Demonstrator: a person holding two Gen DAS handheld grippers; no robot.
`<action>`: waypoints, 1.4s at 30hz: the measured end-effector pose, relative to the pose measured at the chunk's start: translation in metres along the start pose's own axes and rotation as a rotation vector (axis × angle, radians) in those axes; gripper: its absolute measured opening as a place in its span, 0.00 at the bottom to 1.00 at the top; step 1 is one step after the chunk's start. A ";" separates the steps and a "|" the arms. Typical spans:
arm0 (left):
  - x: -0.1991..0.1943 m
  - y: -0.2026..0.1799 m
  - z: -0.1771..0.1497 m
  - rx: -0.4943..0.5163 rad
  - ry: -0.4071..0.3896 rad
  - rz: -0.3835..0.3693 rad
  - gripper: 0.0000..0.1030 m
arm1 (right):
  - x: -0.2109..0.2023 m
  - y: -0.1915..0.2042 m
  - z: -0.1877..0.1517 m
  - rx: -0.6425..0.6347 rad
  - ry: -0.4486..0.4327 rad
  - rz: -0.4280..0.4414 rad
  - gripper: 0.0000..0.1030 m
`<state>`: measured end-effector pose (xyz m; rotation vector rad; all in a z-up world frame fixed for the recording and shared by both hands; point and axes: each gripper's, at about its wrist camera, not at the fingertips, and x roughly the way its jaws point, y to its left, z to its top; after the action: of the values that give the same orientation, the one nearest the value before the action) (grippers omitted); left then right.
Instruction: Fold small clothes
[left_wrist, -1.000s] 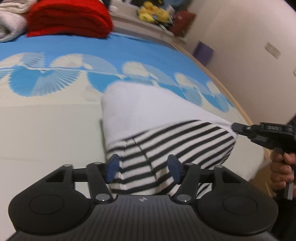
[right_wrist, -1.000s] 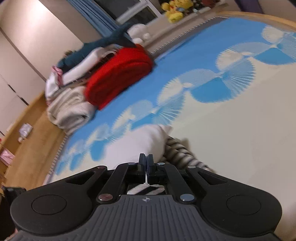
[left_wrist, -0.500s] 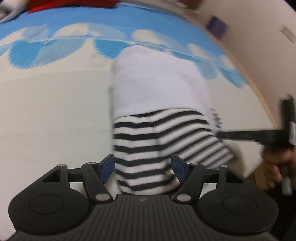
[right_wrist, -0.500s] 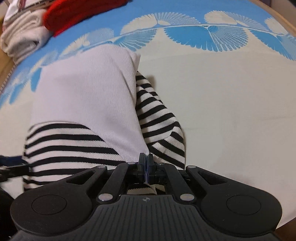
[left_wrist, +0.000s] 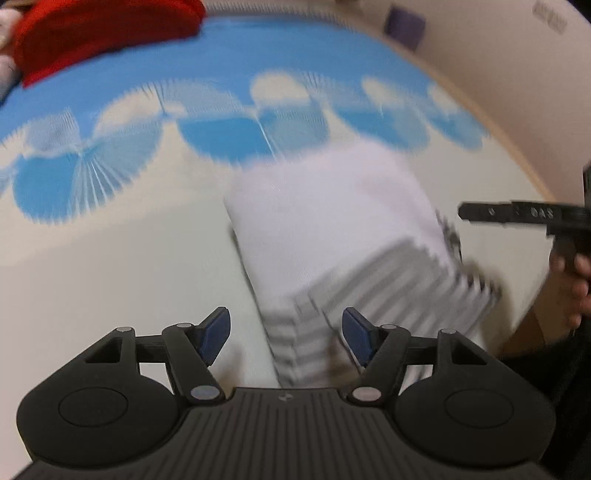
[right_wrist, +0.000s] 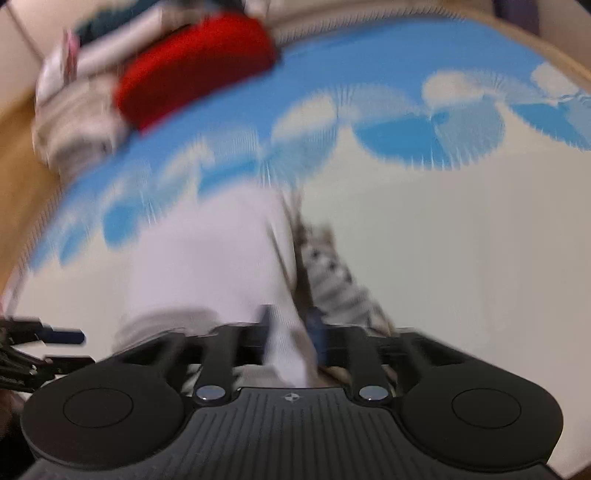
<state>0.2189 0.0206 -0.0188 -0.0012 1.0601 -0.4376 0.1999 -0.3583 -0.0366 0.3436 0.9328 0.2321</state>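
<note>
A small garment, white with a black-striped part, lies folded on the cream and blue mat. My left gripper is open, its blue pads either side of the striped near end. In the right wrist view the garment lies just ahead of my right gripper, whose jaws stand apart with a white corner of cloth between them; the view is blurred. The right gripper also shows in the left wrist view, to the right of the garment.
A red folded blanket and pale folded textiles lie at the mat's far edge. A wooden border runs around the mat. A beige wall stands to the right.
My right gripper has opened; it was shut on the garment's edge. The lifted cloth now lies on the mat. Both cameras have pulled back and are blurred by motion.
</note>
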 end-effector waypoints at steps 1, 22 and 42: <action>0.001 0.008 0.003 -0.028 -0.045 0.002 0.70 | 0.001 -0.002 0.006 0.041 -0.041 0.003 0.50; 0.060 -0.023 -0.017 0.008 0.122 -0.002 0.79 | 0.065 -0.003 0.049 0.225 -0.140 -0.223 0.03; 0.055 -0.044 -0.023 0.106 0.243 -0.074 0.82 | 0.060 0.001 -0.020 -0.174 0.316 -0.146 0.26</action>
<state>0.2070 -0.0338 -0.0674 0.1095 1.2769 -0.5709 0.2183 -0.3334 -0.0919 0.0774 1.2348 0.2352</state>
